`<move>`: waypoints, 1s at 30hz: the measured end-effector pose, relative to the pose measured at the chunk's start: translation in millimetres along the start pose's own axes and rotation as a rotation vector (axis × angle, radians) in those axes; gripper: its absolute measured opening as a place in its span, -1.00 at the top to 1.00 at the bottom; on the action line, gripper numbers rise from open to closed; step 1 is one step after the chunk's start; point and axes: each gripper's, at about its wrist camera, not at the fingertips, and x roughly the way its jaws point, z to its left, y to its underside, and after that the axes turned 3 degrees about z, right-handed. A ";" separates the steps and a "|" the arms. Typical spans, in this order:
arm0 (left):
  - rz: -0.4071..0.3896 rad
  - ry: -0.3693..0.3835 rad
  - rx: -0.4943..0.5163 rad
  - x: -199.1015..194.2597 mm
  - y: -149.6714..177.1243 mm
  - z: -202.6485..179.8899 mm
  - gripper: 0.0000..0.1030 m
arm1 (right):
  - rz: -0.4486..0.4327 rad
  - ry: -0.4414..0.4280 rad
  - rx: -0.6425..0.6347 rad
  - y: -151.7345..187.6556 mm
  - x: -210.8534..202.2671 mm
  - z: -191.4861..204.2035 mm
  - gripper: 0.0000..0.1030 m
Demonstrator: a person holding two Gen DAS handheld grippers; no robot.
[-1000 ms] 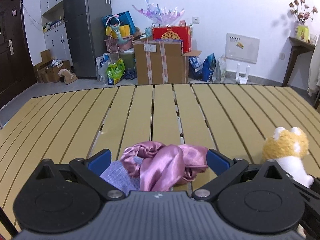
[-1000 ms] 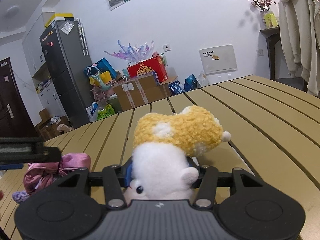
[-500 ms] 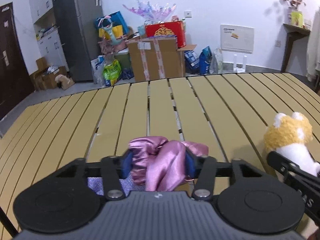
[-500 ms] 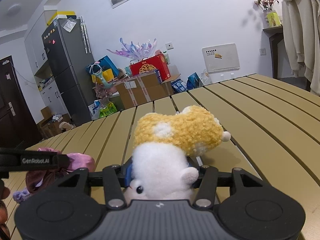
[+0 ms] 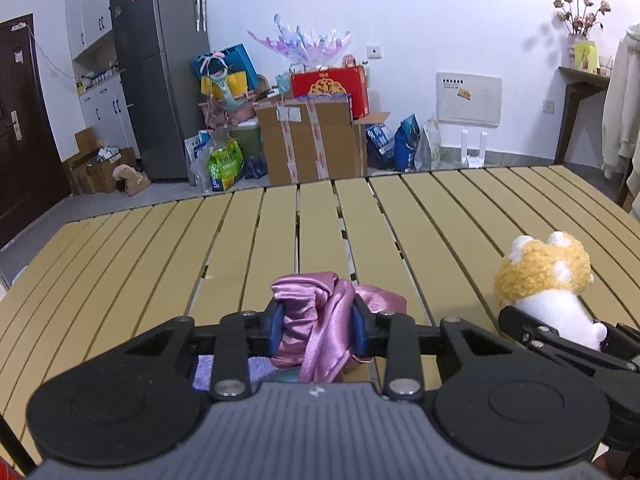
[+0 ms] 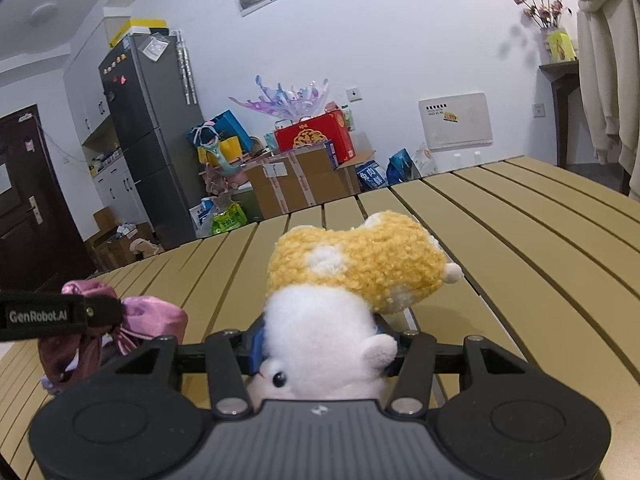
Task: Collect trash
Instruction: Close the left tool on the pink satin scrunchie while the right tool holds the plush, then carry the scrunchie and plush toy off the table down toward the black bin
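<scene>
My left gripper [image 5: 318,326] is shut on a crumpled pink satin cloth [image 5: 316,312], held just above the slatted yellow table [image 5: 240,240]. A lilac cloth [image 5: 204,370] lies under the left gripper. My right gripper [image 6: 320,350] is shut on a yellow-and-white plush toy [image 6: 352,276], which hangs head down toward the camera. The plush toy also shows at the right of the left wrist view [image 5: 544,280]. The pink cloth also shows in the right wrist view [image 6: 152,318], at the left, behind the left gripper's black finger [image 6: 60,314].
Beyond the table's far edge stand cardboard boxes [image 5: 312,148], bags, a red gift box [image 5: 330,84] and a grey fridge [image 5: 160,64]. A dark door [image 5: 24,128] is at the far left. A shelf with dried flowers [image 5: 582,68] and hanging coats are at the right.
My left gripper has closed on the pink cloth and lifted it a little. My right gripper keeps its hold on the plush toy and has barely moved.
</scene>
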 end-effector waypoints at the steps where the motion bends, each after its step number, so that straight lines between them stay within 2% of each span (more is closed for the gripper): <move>1: -0.006 -0.003 -0.003 -4.8 0.1 0.6 0.35 | -0.002 -0.003 -0.005 -0.3 -3.5 1.1 0.04; 18: -0.105 0.007 -0.018 -98.7 11.0 19.0 0.36 | -0.052 -0.039 -0.119 -0.7 -86.3 31.7 0.04; 30: -0.147 0.029 -0.035 -169.4 44.1 48.0 0.36 | -0.046 -0.077 -0.175 30.7 -159.4 58.2 0.04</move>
